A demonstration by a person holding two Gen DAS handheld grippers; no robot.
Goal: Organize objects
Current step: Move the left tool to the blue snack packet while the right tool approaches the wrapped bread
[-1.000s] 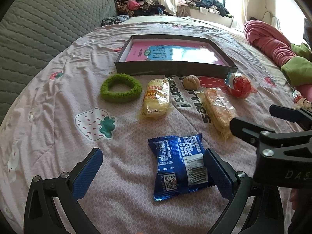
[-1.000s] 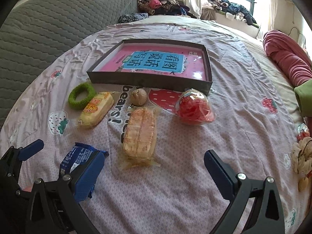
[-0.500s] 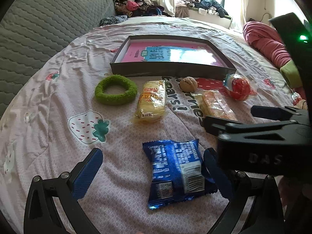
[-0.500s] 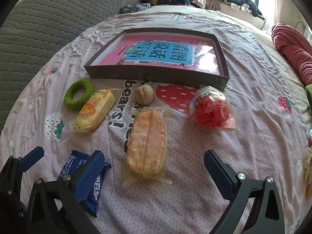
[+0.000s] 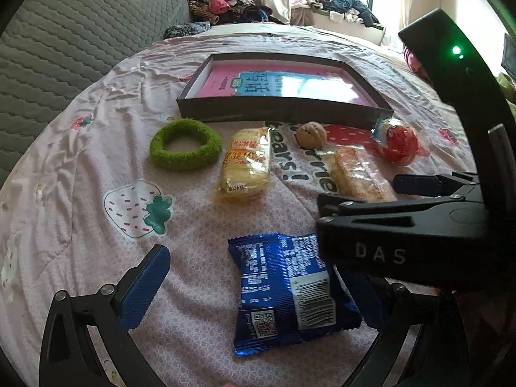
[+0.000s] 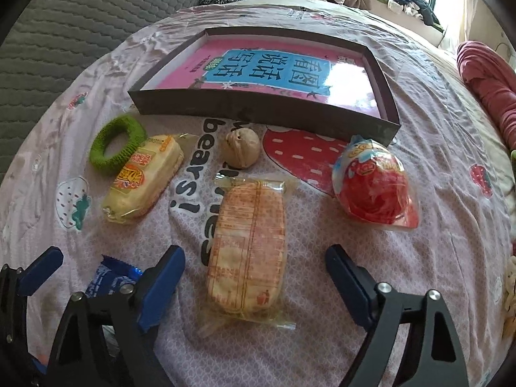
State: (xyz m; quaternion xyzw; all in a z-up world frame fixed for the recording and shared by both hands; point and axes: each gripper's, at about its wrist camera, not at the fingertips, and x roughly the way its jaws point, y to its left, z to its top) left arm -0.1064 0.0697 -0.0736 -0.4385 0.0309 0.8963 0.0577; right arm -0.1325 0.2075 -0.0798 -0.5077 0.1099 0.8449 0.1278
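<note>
Left wrist view: left tongs (image 5: 258, 293) stand wide apart over the blue foil packet (image 5: 290, 290), nothing clamped; their right pad is hidden behind the black body of the right tongs (image 5: 396, 190), which crosses in from the right. The packet lies flat and crinkled on the bed (image 5: 80, 161), a wrinkled pink sheet with strawberry prints. Open sheet to the left of the packet. Beyond lie a fuzzy green ring (image 5: 185, 144) and a yellow wrapped cake (image 5: 246, 164), close together.

Right wrist view: right tongs (image 6: 254, 287) have just been closing, pads still apart, either side of the near end of the clear-wrapped orange wafer pack (image 6: 246, 245), not pressing it. A wrinkled walnut (image 6: 242, 148) sits just past its far end. The red ball in crinkly plastic (image 6: 375, 187) lies right, close to the corner of the shallow dark box (image 6: 258, 109) holding a glossy pink book (image 6: 274, 67). Bare sheet right of the ball.
</note>
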